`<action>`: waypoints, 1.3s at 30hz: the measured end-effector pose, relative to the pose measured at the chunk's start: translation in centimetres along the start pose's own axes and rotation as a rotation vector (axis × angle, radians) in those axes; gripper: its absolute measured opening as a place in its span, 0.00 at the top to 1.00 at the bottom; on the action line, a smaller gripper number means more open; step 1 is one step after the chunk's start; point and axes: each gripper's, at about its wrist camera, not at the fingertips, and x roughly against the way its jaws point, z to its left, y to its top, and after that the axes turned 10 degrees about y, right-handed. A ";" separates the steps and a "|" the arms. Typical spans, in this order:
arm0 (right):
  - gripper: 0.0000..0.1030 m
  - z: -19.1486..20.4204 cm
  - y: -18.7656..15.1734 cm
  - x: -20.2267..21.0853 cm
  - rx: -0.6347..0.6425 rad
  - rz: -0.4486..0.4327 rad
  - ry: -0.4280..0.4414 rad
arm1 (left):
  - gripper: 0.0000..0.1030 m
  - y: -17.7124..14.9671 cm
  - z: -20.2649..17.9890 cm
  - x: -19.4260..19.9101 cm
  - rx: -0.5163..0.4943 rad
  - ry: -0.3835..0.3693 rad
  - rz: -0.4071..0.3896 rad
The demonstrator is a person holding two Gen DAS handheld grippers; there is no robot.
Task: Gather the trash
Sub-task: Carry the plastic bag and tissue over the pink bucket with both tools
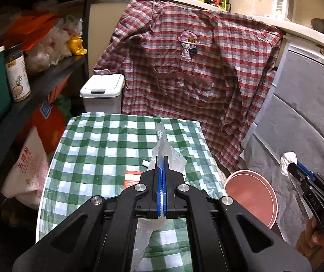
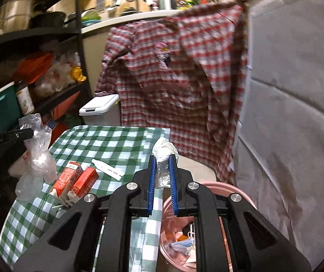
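Observation:
My left gripper [image 1: 162,158] is shut on a clear plastic bag [image 1: 165,149] and holds it above the green checked table [image 1: 107,145]; the bag also shows in the right wrist view [image 2: 37,156]. My right gripper [image 2: 162,158] is shut on a crumpled white tissue wad [image 2: 163,156] and holds it over the pink trash bin [image 2: 209,226], which holds some trash. In the left wrist view the tissue [image 1: 287,161] hangs just right of the bin [image 1: 252,197]. Two red cartons [image 2: 76,181] and a white tube [image 2: 108,170] lie on the table.
A white lidded bin [image 1: 103,93] stands behind the table. A red plaid shirt [image 1: 184,79] hangs from the counter. Black shelves [image 1: 48,72] with bags and a can stand at the left. A grey padded wall [image 1: 298,124] is at the right.

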 end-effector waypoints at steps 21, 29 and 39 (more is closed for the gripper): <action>0.88 -6.4 -1.3 4.1 -0.063 -0.030 -0.084 | 1.00 -0.9 -5.8 -1.3 -0.073 -0.010 0.005; 0.88 -7.5 -1.6 5.3 -0.060 -0.035 -0.103 | 1.00 -1.2 -7.3 -1.6 -0.092 -0.018 0.006; 0.88 -8.0 -1.7 5.9 -0.054 -0.040 -0.106 | 1.00 -1.6 -9.0 -1.6 -0.121 -0.032 0.000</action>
